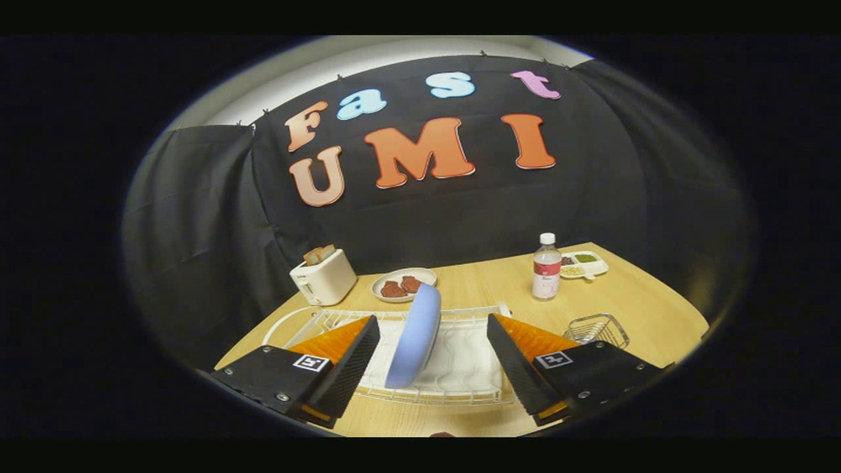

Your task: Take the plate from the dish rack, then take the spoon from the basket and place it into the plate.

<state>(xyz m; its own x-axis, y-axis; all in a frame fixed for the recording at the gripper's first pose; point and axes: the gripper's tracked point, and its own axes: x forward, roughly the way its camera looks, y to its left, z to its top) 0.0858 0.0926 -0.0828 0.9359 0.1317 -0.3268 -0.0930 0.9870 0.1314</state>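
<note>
I'm on the plate step: claw (430, 368) spread wide, straddling the round pale-blue plate (415, 338) standing on edge in the white wire dish rack (460, 394) at the bench's near edge; next, close and lift.

- Plate (414, 335): pale blue, round, standing on edge in the white wire dish rack (460, 387), leaning slightly to one side; seen edge-on between the gripper (433, 364) fingers, which stand spread wide on either side without touching it.
- Dish rack: white wire, lined with white cloth, set at the table's (644, 295) near edge.
- Basket (596, 328): small, silvery wire, near the table's right edge, just beside the rack; spoon not discernible inside.
</note>
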